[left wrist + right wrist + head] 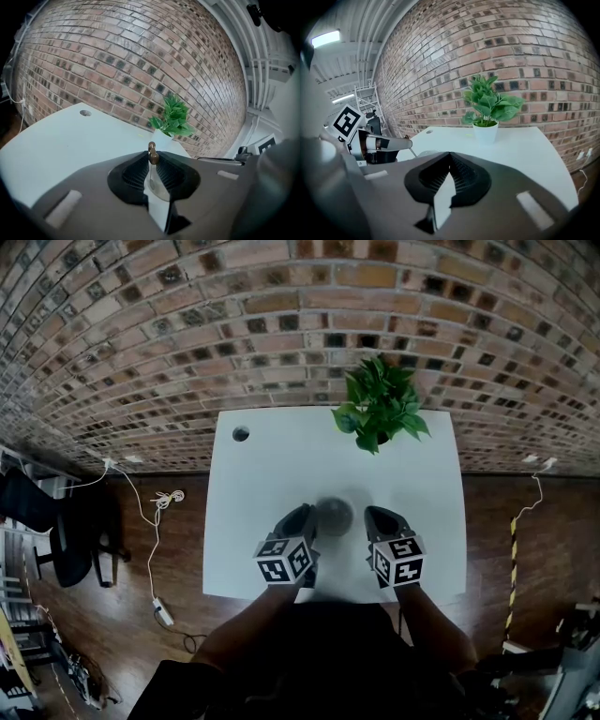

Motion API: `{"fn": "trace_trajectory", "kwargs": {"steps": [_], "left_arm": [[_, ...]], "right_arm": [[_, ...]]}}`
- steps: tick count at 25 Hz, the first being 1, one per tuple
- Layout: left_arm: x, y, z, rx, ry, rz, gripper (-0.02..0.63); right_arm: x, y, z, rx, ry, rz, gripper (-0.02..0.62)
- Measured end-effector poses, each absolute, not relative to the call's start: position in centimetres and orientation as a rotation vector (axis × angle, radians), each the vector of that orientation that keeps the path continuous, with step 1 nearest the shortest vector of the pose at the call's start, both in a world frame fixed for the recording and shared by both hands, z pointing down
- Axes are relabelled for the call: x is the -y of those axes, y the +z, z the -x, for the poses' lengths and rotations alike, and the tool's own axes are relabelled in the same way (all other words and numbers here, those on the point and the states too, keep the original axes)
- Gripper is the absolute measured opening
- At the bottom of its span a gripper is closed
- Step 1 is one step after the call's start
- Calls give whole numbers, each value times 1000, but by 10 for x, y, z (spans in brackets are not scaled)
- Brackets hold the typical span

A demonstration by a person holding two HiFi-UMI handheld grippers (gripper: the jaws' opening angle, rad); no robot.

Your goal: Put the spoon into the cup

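spoon [152, 158] is clamped by left gripper [302, 518], shaft along jaws | cup [335, 515] is seen just right of it | right gripper [380, 519] is closed, empty

White table [272, 474], red-brown brick wall [281, 315], green plant [379, 409], brown-tipped spoon [152, 159]

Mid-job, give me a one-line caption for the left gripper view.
Left gripper clamped on the spoon, brown-tipped end poking past the jaws, potted plant beyond on the white table.
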State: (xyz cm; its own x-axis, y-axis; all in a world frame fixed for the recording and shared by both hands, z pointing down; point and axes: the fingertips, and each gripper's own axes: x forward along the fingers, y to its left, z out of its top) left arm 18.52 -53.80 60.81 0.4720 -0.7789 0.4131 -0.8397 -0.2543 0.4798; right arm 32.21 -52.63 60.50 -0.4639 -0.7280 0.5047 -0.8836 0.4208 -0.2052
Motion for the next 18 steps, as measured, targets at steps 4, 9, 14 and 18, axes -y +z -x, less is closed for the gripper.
{"fn": "trace_trajectory", "kwargs": {"steps": [4,9,14,18], "left_arm": [[541,613,-186,1351,146,-2065,43],[541,621,-186,1356,169,-2060,43],[538,627,-187,1358,169,-2051,44],[538,632,-189,1361,179,-2050,43]], "right_arm": [[528,613,-320,2322,667,-1388,6],[527,624,-322,2297,708,-1405,6],[526,636,-326,2262,711,-1417,6],[525,640,-327,2251,717,-1422,6]]}}
